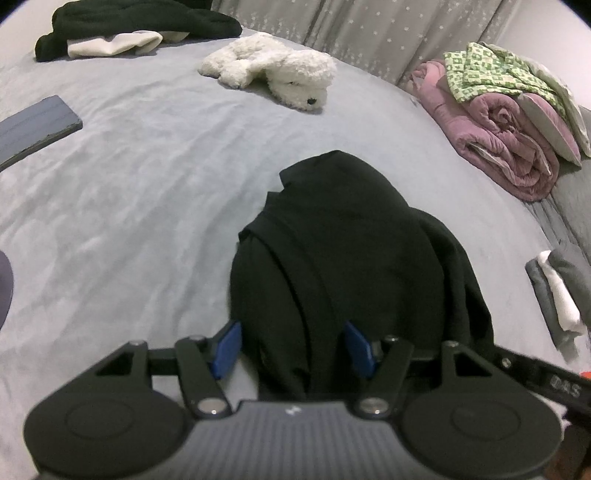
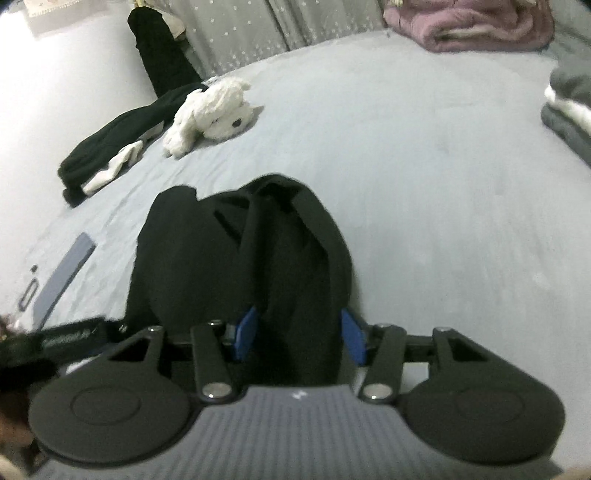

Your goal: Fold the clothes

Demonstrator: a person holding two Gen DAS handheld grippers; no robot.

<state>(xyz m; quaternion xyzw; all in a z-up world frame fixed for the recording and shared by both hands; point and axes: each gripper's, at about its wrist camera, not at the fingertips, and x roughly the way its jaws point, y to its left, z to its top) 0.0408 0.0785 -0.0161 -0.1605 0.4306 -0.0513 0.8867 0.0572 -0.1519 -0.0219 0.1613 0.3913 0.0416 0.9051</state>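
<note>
A black garment (image 1: 351, 251) lies bunched in a dark, rumpled mound on the near middle of a grey bedsheet (image 1: 147, 192). In the right wrist view the same cloth (image 2: 243, 258) shows thick folds and a band running over its top.

The left gripper (image 1: 293, 345) sits at the near edge of the mound with its blue pads (image 1: 227, 347) spread apart. Cloth fills most of the gap between them, covering part of the right pad, while the left pad stands clear of it over bare sheet; whether the fabric is pinched cannot be told. The right gripper (image 2: 300, 334) is also at the near edge, its jaws parted, with a fold of the garment bulging between the blue pads (image 2: 246, 332). Both pads sit at the fabric's sides, and whether they press on it cannot be told.

Farther off, a white plush dog (image 1: 273, 68) lies on its side. At the far left is a heap of black clothing (image 1: 140, 26) with a white piece (image 1: 114, 44) tucked in it. A flat grey-blue slab (image 1: 37, 125) rests at the left. On the far right a rolled pink quilt (image 1: 506, 147) carries a green patterned cloth (image 1: 487, 70), and nearer on the right lies a small stack of grey and white folded items (image 1: 561, 295). A grey starred curtain (image 1: 351, 26) hangs behind the bed.
</note>
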